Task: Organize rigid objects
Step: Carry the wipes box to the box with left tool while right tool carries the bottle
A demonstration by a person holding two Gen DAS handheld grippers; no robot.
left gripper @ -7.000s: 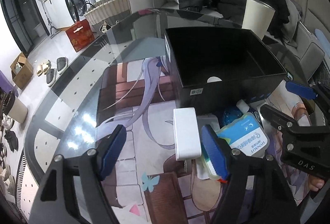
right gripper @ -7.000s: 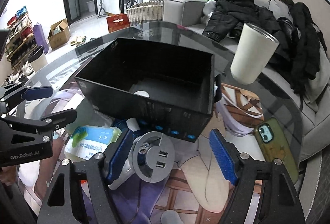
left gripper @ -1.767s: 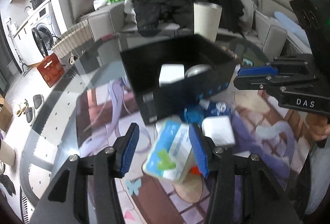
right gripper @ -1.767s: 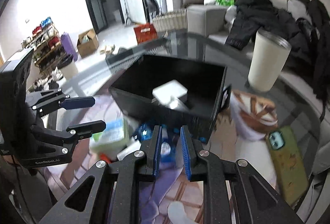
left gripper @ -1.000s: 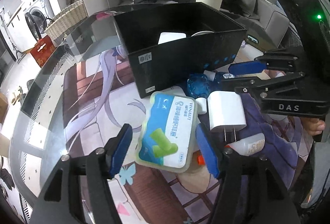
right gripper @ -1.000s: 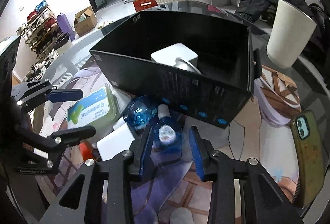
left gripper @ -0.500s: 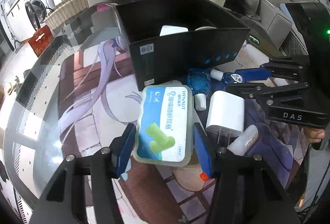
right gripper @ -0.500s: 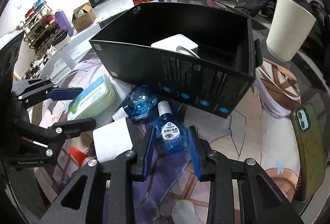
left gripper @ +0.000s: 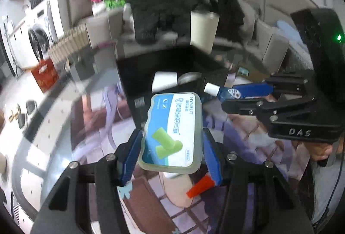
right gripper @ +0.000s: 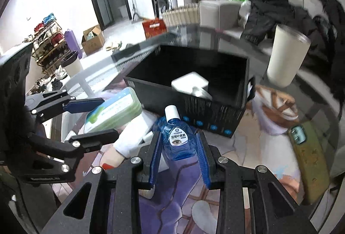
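My left gripper (left gripper: pixel 172 147) is shut on a flat earplug case (left gripper: pixel 173 130) with a blue and white label, lifted above the table in front of the black box (left gripper: pixel 172 74). The case also shows in the right wrist view (right gripper: pixel 114 110). My right gripper (right gripper: pixel 177 145) is shut on a small blue eye-drop bottle (right gripper: pixel 176 137) with a white cap, held up near the box (right gripper: pixel 215 104). The bottle also shows in the left wrist view (left gripper: pixel 224 90). Inside the box lie a white adapter (right gripper: pixel 189 83) and a grey round hub (left gripper: pixel 189 77).
A white charger (right gripper: pixel 133 137) and an orange-capped item (left gripper: pixel 200 185) lie on the patterned mat below the grippers. A cream tumbler (right gripper: pixel 286 55) stands behind the box. A green phone (right gripper: pixel 308 156) lies at the right. A sofa with dark coats is beyond the glass table.
Both grippers have closed on their objects and lifted them off the mat: the left with the earplug case, the right with the blue bottle, both rising toward the black box.
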